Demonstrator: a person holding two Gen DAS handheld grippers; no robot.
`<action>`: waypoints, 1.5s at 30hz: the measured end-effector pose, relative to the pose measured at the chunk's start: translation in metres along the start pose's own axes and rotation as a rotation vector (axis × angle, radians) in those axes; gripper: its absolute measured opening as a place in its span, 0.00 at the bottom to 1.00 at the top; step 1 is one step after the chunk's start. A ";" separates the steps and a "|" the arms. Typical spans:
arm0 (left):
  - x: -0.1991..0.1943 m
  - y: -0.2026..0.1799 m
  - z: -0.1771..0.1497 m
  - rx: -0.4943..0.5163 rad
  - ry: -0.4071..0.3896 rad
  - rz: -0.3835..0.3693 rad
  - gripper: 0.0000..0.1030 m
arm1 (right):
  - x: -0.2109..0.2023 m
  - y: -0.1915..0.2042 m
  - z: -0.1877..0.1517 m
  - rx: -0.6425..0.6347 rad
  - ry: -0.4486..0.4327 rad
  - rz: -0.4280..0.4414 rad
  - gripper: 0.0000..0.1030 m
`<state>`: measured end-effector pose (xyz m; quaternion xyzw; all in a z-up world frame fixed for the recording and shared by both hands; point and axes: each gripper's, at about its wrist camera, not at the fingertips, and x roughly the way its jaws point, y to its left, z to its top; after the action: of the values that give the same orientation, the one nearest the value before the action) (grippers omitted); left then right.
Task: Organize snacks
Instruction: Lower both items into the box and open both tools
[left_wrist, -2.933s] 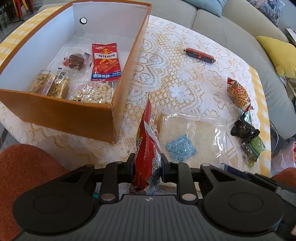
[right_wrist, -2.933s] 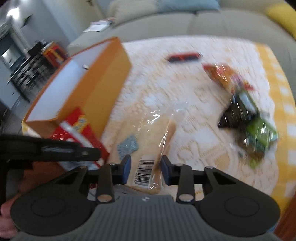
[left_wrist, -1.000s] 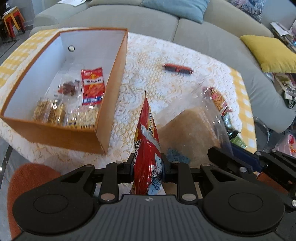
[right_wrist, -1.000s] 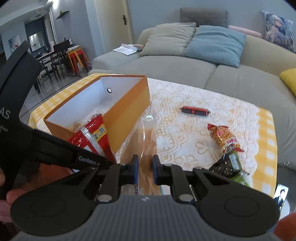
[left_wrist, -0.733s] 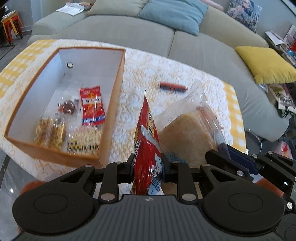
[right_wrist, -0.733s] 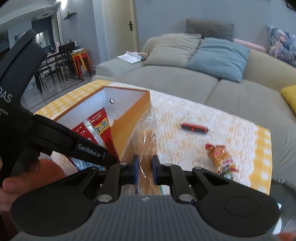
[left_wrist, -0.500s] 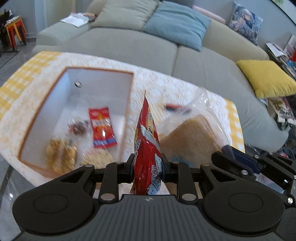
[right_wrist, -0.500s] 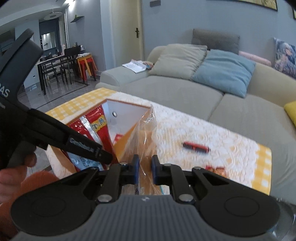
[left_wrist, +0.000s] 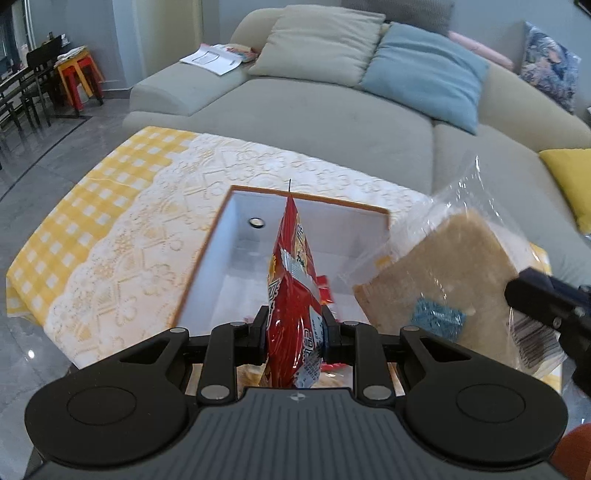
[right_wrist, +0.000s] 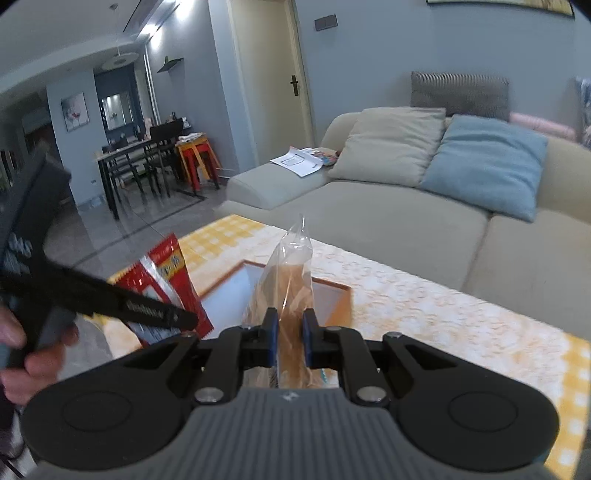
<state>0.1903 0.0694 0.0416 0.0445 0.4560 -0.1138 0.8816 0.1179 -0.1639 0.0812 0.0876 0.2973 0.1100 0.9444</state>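
Note:
My left gripper (left_wrist: 294, 326) is shut on a red snack bag (left_wrist: 293, 295) and holds it upright over the near end of the orange box (left_wrist: 306, 199), whose inside is white. My right gripper (right_wrist: 290, 338) is shut on a clear bag of bread (right_wrist: 290, 280), also above the box (right_wrist: 345, 295). The bread bag (left_wrist: 439, 280) hangs to the right of the red bag in the left wrist view. The red bag (right_wrist: 166, 280) and the left gripper's body show at the left of the right wrist view. Most of the box's contents are hidden.
The table has a lace cloth over yellow check (left_wrist: 122, 206). A grey sofa (left_wrist: 332, 110) with cushions stands behind it. A yellow cushion (left_wrist: 569, 177) lies at right. Dining chairs and a red stool (right_wrist: 195, 158) stand far left.
Both grippers have risen and moved left with their bags, from beside the box to above it. The views now tilt up toward the sofa. Both stay shut.

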 end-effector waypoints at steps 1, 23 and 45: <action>0.007 0.004 0.002 0.000 0.007 0.005 0.28 | 0.009 0.001 0.002 0.009 0.005 0.005 0.10; 0.104 0.027 0.012 0.076 0.126 0.009 0.27 | 0.183 0.013 -0.025 0.153 0.239 -0.124 0.10; 0.148 0.005 0.019 0.265 0.144 0.167 0.28 | 0.187 0.013 -0.025 -0.109 0.295 -0.125 0.36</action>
<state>0.2895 0.0466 -0.0682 0.2064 0.4937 -0.0956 0.8393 0.2510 -0.1006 -0.0374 0.0005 0.4311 0.0786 0.8989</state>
